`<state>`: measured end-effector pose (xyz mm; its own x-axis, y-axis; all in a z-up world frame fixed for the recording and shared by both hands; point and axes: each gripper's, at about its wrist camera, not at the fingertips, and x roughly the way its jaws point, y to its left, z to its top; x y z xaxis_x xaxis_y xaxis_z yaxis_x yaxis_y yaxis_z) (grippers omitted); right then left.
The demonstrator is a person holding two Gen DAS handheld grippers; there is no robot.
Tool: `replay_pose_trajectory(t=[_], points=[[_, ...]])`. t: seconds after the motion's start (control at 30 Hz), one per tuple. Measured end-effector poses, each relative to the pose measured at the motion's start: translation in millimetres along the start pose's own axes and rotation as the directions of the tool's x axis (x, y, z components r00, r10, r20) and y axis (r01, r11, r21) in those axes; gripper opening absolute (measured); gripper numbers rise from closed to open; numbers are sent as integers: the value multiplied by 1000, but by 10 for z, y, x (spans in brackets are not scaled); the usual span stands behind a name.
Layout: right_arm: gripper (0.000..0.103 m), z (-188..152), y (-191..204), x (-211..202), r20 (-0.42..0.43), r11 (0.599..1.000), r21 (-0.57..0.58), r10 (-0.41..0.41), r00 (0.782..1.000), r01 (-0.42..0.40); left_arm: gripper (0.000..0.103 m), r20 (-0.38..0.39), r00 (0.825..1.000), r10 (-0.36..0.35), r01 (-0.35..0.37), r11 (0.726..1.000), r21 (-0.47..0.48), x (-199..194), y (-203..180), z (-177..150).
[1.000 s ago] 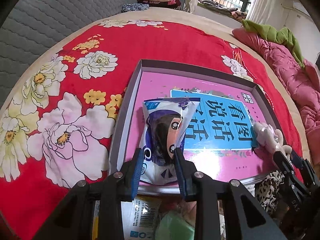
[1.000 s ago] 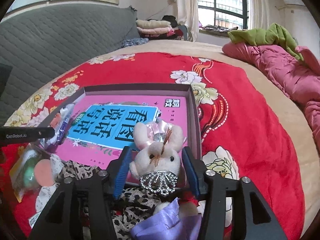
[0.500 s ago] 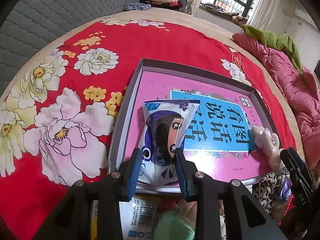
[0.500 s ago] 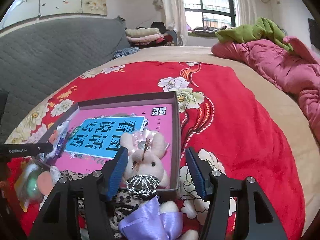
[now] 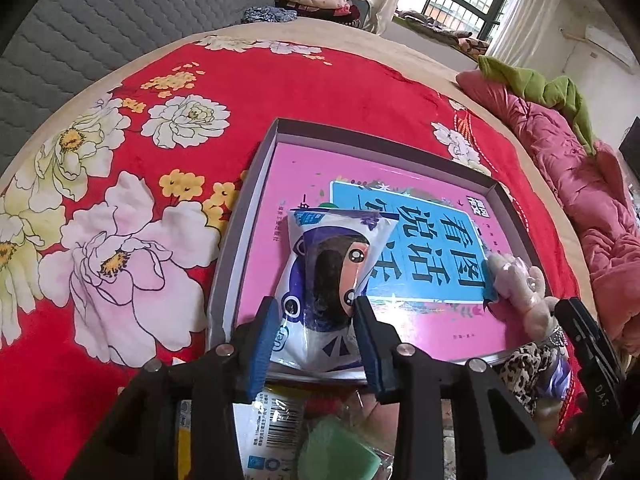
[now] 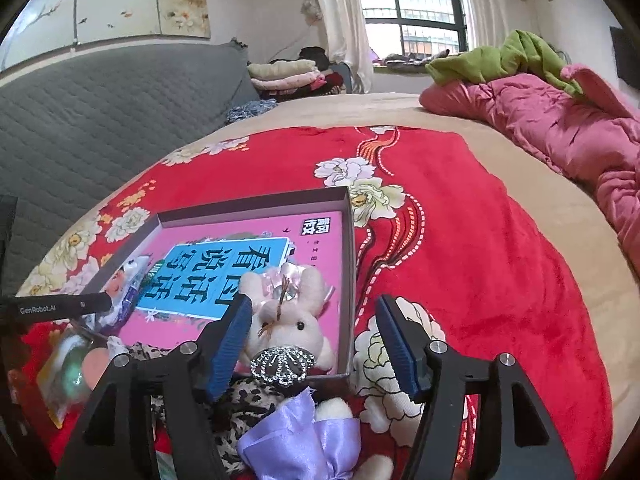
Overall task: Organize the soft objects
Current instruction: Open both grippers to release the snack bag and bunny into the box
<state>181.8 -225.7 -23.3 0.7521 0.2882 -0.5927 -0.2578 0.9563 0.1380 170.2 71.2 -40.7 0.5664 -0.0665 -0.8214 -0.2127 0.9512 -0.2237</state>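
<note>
A shallow grey box (image 5: 256, 184) with a pink and blue book in it lies on the red flowered blanket. My left gripper (image 5: 316, 320) is shut on a white and purple plastic packet (image 5: 332, 264) whose upper part lies inside the box. My right gripper (image 6: 316, 332) is open around a pink plush rabbit (image 6: 288, 312) that lies over the box's near right corner (image 6: 348, 280). The rabbit also shows at the right in the left wrist view (image 5: 520, 280). Its leopard-print and purple satin body (image 6: 296, 436) hangs outside the box.
Packets with a green and a peach sponge (image 5: 336, 448) lie just in front of the box. A pink quilt (image 6: 560, 132) with a green cloth is heaped at the right. Folded clothes (image 6: 288, 72) are stacked at the far end, by the grey padded headboard (image 6: 100, 100).
My right gripper has opened wide and let go of the rabbit, and it has drawn back and tilted up. The left gripper stays on the packet, nearly still.
</note>
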Motion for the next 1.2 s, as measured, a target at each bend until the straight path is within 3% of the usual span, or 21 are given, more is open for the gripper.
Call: replay_pose_trajectory(t=[0.2,0.5,1.2], points=[[66,11,4,-36,11,1000,0,2,1000,-2,46,19,1000,-25,25,1000,-15,-74,39,-7],[68,29,33,-111,33,1000,-15,14,999,-13,48,60,997,-46,47,999,-23,-225,70,-14],[74,-12,243,-771,154,997,-69,36,987,-26,52,141,989,-41,40,999,14,-786,125,-75]])
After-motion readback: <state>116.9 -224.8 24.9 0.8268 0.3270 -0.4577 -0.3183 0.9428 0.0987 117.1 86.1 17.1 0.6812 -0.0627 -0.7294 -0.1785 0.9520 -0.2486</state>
